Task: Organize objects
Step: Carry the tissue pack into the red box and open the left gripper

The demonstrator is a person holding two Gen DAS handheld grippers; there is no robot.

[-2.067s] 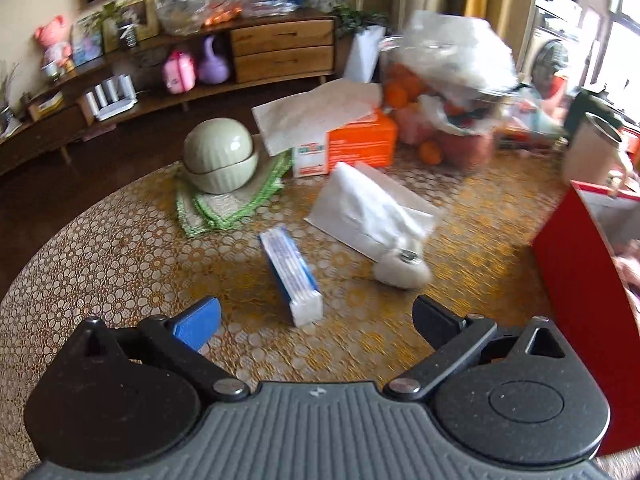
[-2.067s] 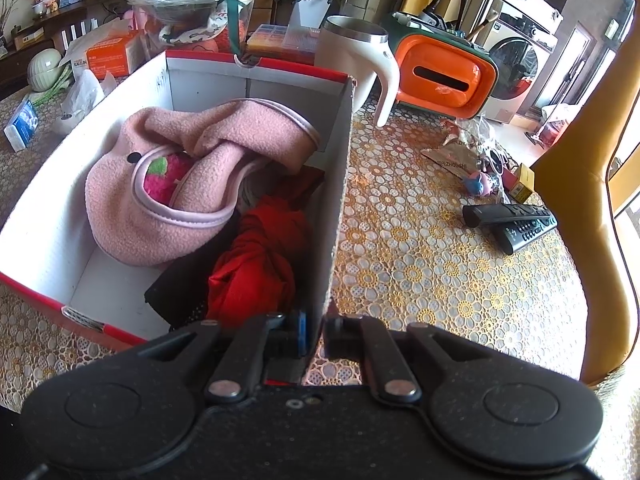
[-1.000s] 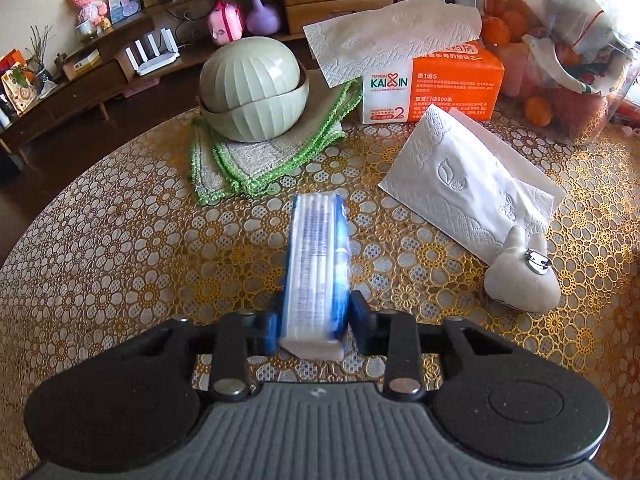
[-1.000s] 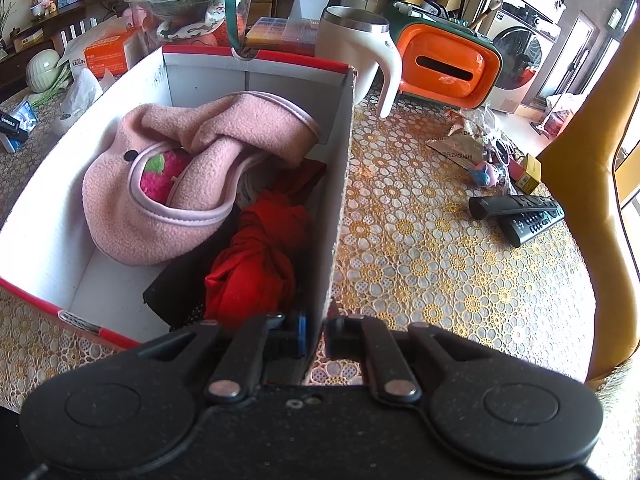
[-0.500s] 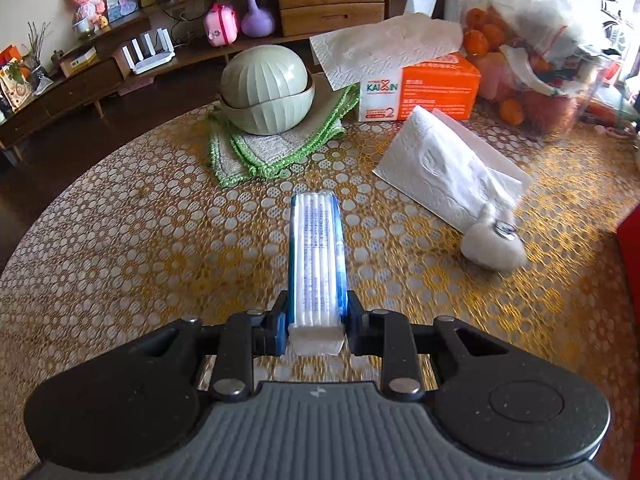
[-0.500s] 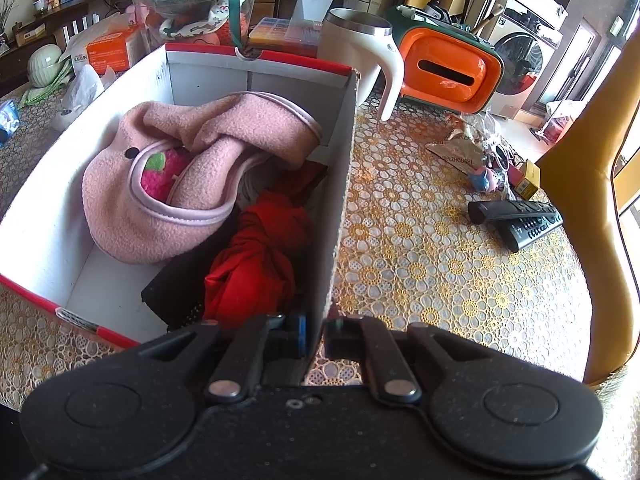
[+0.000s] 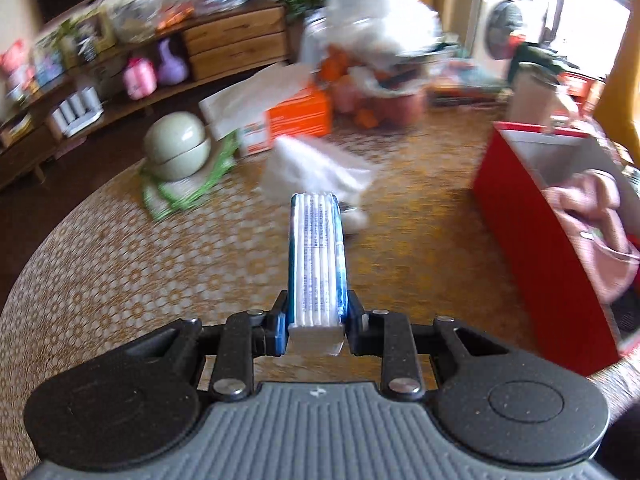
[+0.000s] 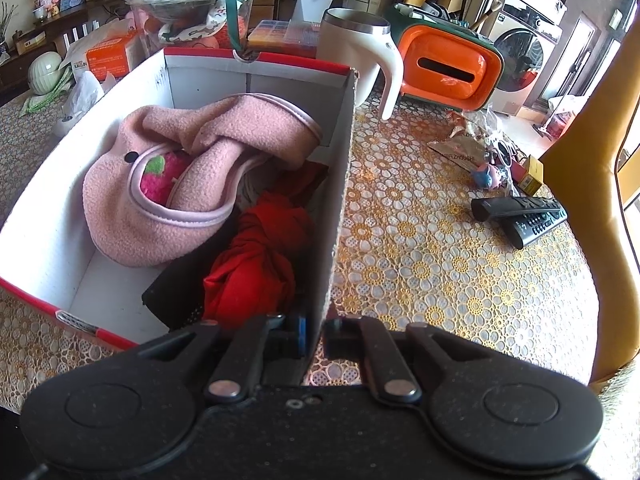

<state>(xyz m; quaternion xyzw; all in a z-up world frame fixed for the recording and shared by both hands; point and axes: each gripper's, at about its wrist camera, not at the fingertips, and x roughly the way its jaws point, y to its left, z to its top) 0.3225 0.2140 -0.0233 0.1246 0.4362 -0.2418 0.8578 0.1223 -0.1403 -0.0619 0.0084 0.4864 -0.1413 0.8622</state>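
Left wrist view: your left gripper point(image 7: 316, 328) is pinching the blue and white pack point(image 7: 317, 258) by its near end. The pack sticks straight out in front, up off the table point(image 7: 120, 264).
Why you hold it so: a grip on the short end leaves the long part free, so I think you can tip it into the red box point(image 7: 532, 240) front first.
Where the box is: it stands to the right of the pack in this view, well apart from it. The picture is blurry, so small things are hard to see.
Right wrist view: your right gripper point(image 8: 314, 334) is pressed together on the near wall of the red box. One finger is inside, one is outside.
Why you hold it so: I think this keeps the box from sliding when the pack drops in.
What is in the box: a pink fleece hat point(image 8: 188, 172) fills the far part. A red cloth point(image 8: 256, 264) lies by the gripped wall. The white floor at the near left corner is bare, so that looks like the best spot.
What is around: a white tissue pack point(image 7: 316, 170) and a small white thing lie just past the blue and white pack. A green bowl point(image 7: 176, 150) and an orange tissue box point(image 7: 296, 120) sit further back.
What is in the way: the red side wall of the box. You need to lift the pack over it.
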